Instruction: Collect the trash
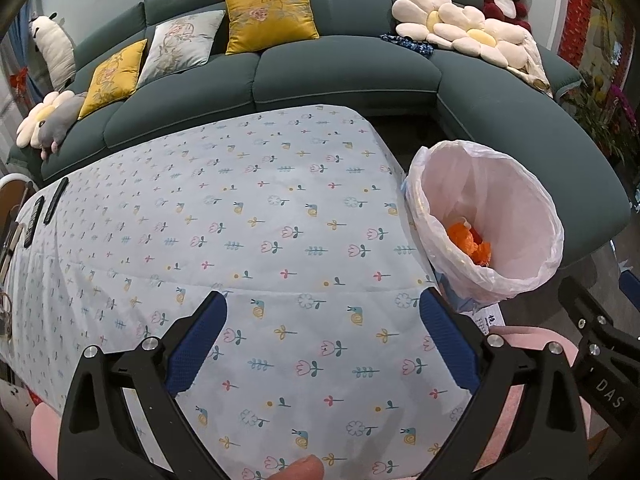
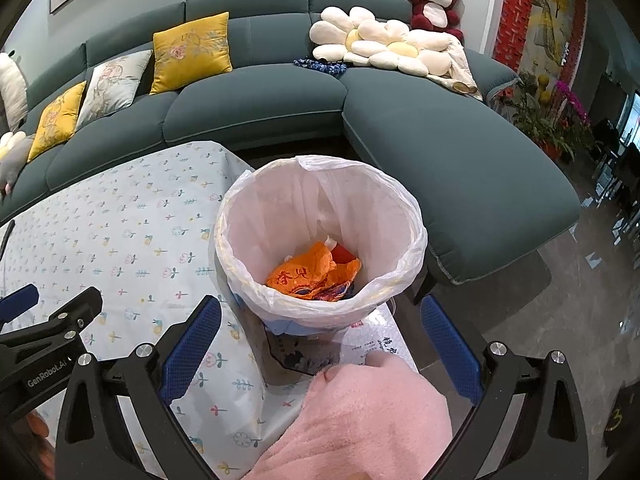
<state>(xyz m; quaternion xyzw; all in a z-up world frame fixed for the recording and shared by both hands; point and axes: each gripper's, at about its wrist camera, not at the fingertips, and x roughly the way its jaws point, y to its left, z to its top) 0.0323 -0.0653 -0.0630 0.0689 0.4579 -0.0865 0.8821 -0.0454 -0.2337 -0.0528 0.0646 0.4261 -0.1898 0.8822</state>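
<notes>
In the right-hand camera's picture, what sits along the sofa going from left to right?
Yellow embroidered cushion → pale grey floral cushion → larger yellow embroidered cushion → dark blue knitted bundle → cream flower-shaped pillows → red-and-white plush bear.

left tongs (image 1: 322, 344) agape, right tongs (image 2: 320, 344) agape

I read "GenRobot.AI" on the left tool (image 2: 48, 372) body. "DAS" shows on the right tool (image 1: 610, 390) body. Orange wrapper (image 2: 316, 274) characters unreadable.
</notes>
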